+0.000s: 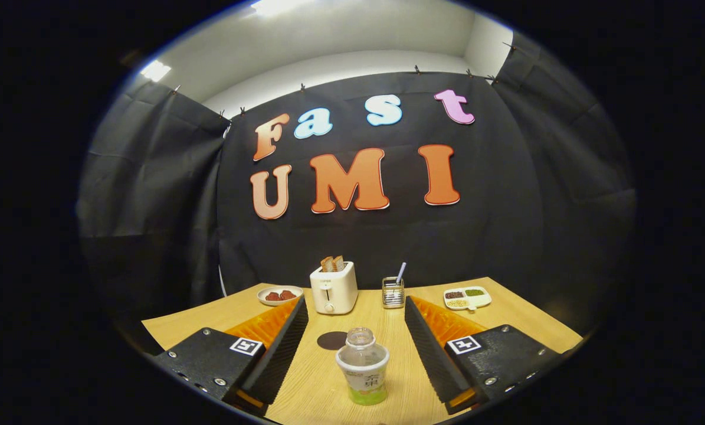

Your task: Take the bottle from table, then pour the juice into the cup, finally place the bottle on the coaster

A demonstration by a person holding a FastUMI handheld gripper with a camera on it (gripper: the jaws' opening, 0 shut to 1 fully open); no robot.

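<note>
Here, in the gripper view, the gripper (357,321) is spread wide, its two fingers well apart and holding nothing. Between them, upright on the wooden bench (523,313), stands one small clear bottle (363,367) with no cap on its neck; it touches neither finger. A printed label wraps its body and a band of green shows at its base; how much juice is inside cannot be told. Just beyond the bottle and slightly to its left lies one dark round coaster (331,340), flat on the bench and partly hidden by the bottle's neck.

Farther back, near the black cloth wall, four things stand in a row. At the far left is one shallow white dish (279,294) holding a few reddish-brown pieces of food. Next to it stands one white toaster (334,287) with two slices of browned toast (333,263) sticking up from its slots, and a lever and a knob on its front. Right of the toaster is one small wire holder (393,292) with a single pale stick-like utensil leaning out of it; what the utensil is cannot be told. At the far right rests one white divided tray (468,298) with three compartments: one holds something dark, one something green and one something pale.
</note>
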